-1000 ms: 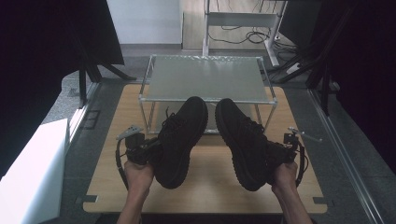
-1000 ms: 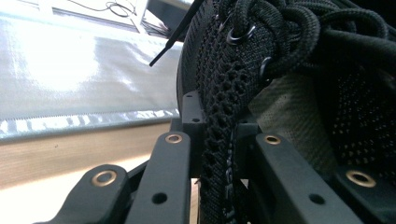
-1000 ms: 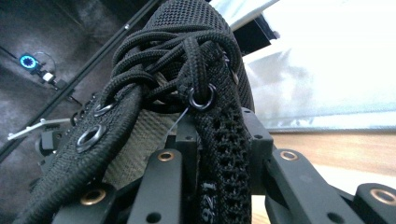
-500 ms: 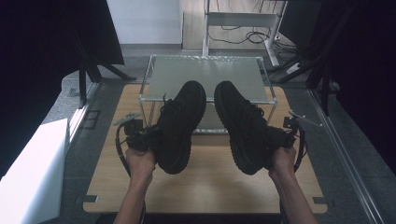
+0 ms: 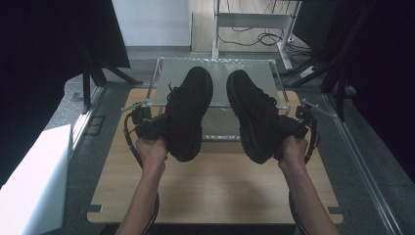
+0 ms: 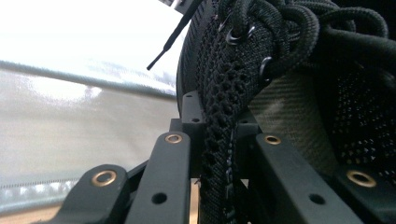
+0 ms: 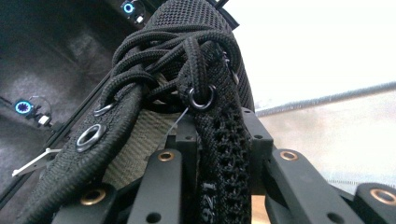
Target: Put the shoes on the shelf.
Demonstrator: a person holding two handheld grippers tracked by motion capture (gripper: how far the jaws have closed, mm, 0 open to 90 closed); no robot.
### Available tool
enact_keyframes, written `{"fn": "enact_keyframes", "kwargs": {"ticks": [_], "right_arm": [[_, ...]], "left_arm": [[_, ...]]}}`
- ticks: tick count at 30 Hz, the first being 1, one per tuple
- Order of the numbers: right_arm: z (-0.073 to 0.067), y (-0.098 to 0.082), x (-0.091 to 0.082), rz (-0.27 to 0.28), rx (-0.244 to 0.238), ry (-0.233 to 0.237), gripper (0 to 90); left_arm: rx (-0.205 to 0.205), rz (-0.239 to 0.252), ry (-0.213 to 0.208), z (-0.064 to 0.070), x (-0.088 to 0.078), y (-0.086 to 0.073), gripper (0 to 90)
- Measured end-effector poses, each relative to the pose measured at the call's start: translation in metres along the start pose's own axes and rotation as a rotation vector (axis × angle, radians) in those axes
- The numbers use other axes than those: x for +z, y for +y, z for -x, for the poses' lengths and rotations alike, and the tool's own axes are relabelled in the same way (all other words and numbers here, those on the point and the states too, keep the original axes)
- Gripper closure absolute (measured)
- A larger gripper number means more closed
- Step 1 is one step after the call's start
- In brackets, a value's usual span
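Shoes, black, one pair, both held clear of the wooden table (image 5: 215, 191), one per gripper.

Left gripper (image 5: 147, 128): its jaws are clamped on the mesh collar edge of the left shoe (image 5: 188, 115); in the left gripper view the knit wall (image 6: 219, 140) stands pinched between the two black jaws, laces (image 6: 280, 28) bunched above. From the grip the shoe runs forward and away from the person, heel near the hand, toe over the glass-topped rack (image 5: 166, 73) at the table's far end. Long axis roughly fore-and-aft, toe leaning slightly inward.

Right gripper (image 5: 298, 128): jaws likewise closed on the collar of the right shoe (image 5: 252, 115); the right gripper view shows the mesh strip (image 7: 219, 154) between the jaws, with an eyelet (image 7: 201, 99) and laces just above. This shoe also lies forward of its grip, toe over the rack, tilted a little toward its partner.

The two toes sit near each other but apart, both above the rack's top sheet. Each hand is nearer its own shoe's heel; neither is placed to reach across.

Pose: both forearms extend forward from the near edge, left hand (image 5: 151, 152) and right hand (image 5: 292, 152) gripping from the outer sides, wrists about level.

Judgement: the coming move appears to be setting the pair on the rack, toes leading; the heels must travel further forward before release.
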State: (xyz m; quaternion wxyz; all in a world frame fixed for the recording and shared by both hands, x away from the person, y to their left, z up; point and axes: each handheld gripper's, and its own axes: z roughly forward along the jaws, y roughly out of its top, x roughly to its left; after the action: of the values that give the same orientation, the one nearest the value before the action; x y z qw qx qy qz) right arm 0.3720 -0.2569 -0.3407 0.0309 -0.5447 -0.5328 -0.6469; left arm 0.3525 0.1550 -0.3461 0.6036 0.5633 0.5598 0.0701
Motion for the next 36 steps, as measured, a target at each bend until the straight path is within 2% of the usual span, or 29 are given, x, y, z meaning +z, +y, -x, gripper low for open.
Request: {"fn": "enact_keyframes", "kwargs": {"ticks": [9,15,21,23,27,32,36], "right_arm": [[0.003,0.012,0.017,0.012,0.020,-0.023,73.9],[0.003,0.019,0.032,0.024,0.034,-0.049,73.9],[0.006,0.029,0.049,0.044,0.061,-0.083,73.9],[0.007,0.032,0.054,0.053,0.070,-0.093,73.9],[0.010,0.039,0.062,0.064,0.082,-0.105,73.9],[0.012,0.045,0.073,0.068,0.092,-0.125,73.9],[0.015,0.051,0.084,0.069,0.098,-0.155,73.9]], "left_arm": [[-0.016,0.017,0.039,-0.001,0.016,0.018,80.6],[-0.054,0.015,0.043,-0.003,0.032,0.025,80.5],[-0.068,0.010,0.087,-0.004,0.049,0.038,80.4],[-0.084,0.014,0.101,-0.006,0.053,0.043,80.3],[-0.106,0.022,0.110,-0.008,0.060,0.051,80.3],[-0.104,0.018,0.127,-0.007,0.070,0.059,80.2],[-0.105,-0.001,0.153,-0.005,0.086,0.065,80.1]]}}
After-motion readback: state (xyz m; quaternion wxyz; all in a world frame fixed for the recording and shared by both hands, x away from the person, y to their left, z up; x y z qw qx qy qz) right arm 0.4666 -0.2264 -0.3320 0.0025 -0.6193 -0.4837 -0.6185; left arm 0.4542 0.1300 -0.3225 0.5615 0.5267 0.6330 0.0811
